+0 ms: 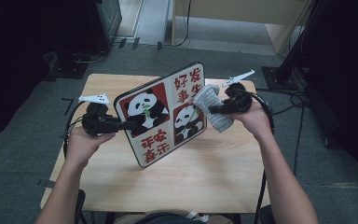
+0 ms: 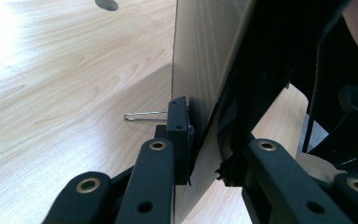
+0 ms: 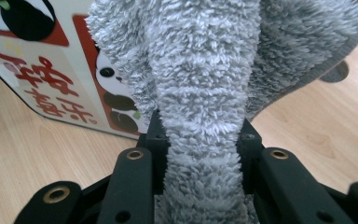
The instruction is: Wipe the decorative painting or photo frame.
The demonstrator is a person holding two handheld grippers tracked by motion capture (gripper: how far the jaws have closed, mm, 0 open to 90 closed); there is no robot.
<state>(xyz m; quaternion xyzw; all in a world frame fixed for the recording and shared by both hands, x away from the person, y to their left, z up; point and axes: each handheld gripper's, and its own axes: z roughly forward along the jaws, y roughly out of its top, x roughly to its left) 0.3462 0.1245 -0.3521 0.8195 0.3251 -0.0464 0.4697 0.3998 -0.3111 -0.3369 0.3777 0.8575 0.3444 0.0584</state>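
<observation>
A panda-printed board [image 1: 161, 112] with red and white squares and red characters stands tilted on its lower edge on the wooden table [image 1: 214, 172]. My left gripper [image 1: 129, 124] is shut on the board's left edge; in the left gripper view the board's thin edge [image 2: 200, 84] runs between the jaws. My right gripper [image 1: 212, 110] is shut on a fluffy grey cloth [image 1: 212, 109], which lies against the board's right side. In the right gripper view the cloth [image 3: 200, 107] bulges up between the jaws, with the board [image 3: 51, 79] behind it.
Cables trail from both grippers off the table's sides. A thin metal wire loop [image 2: 144, 115] sticks out by the left jaw. Dark equipment and stands ring the table on grey carpet. Bare tabletop lies in front of the board.
</observation>
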